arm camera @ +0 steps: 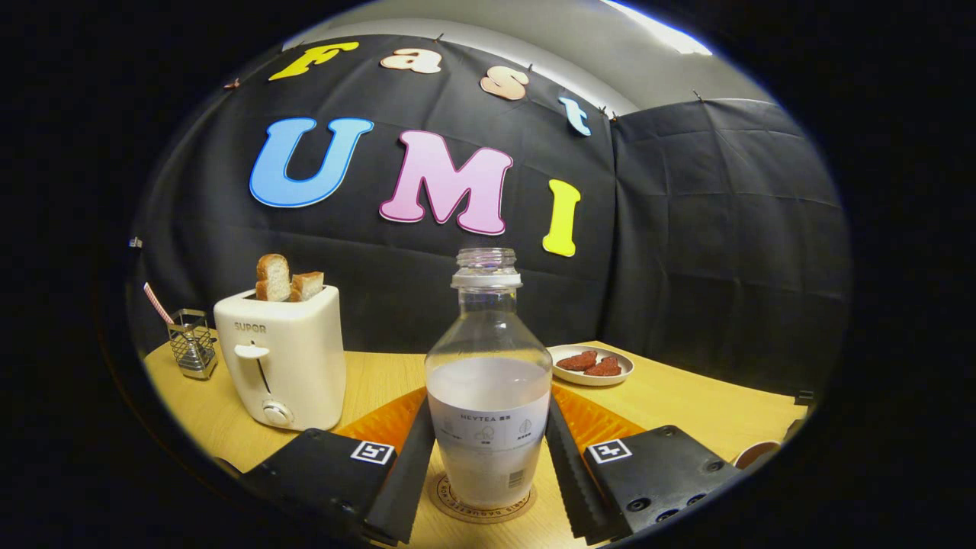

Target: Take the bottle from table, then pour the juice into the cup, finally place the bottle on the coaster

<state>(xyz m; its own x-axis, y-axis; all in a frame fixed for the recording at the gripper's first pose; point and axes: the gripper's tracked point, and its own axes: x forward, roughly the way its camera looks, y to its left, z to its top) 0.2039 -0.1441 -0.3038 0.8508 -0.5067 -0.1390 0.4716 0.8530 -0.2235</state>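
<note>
A clear plastic bottle (488, 381) with no cap stands upright on a round cork coaster (446, 499) on the wooden table (686, 412). It is about half full of a pale, cloudy juice. My gripper (488, 404) has one black ribbed finger on each side of the bottle, and both fingertips (419, 427) touch its sides at label height. Off to the right of the right finger, the rim of a cup (755, 454) peeks in, brown inside.
A white toaster (282, 366) holding two bread slices stands left of the bottle, with a small wire holder (191, 343) further left. A small plate of reddish food (591, 364) lies behind on the right. An orange ribbed mat (602, 419) lies behind the fingers.
</note>
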